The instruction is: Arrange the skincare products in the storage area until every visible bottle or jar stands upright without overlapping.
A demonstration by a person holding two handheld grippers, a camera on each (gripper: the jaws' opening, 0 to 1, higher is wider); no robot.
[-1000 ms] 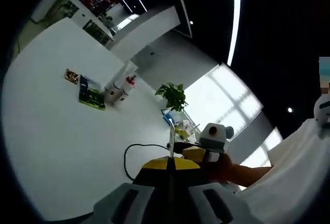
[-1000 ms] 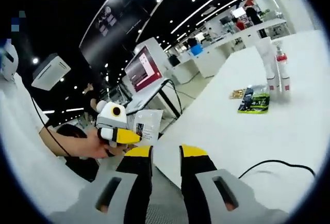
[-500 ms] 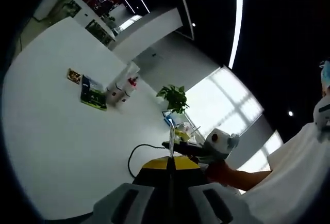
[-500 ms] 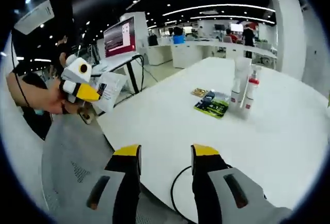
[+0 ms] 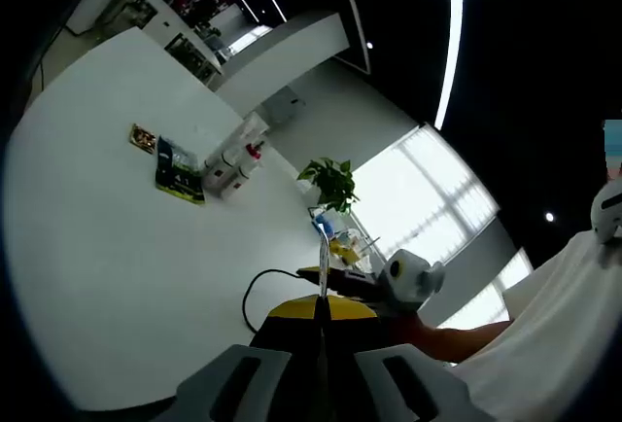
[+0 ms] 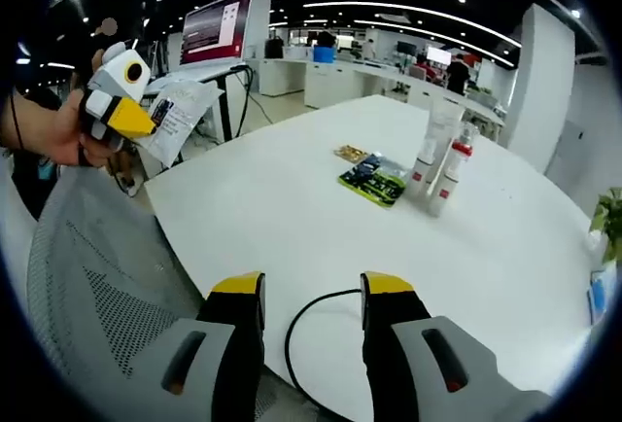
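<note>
- The white table (image 6: pixel 292 218) had lots of bare room across its near and middle part.
- A black cable (image 6: pixel 309 317) curled on the near edge, just ahead of the right gripper (image 6: pixel 311 296).
- Far back, two tall bottles (image 6: pixel 439 164) stood close together.
- A flat green packet (image 6: pixel 373 180) lay just beside them, and a small snack packet (image 6: pixel 351 154) lay near it.
- A mesh chair (image 6: pixel 97 296) sat by the table's near corner.

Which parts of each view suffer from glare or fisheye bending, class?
Left gripper view: the bright window is washed out and the white table curves strongly. Right gripper view: evenly lit, bottles fairly sharp, table edge bowed.
</note>
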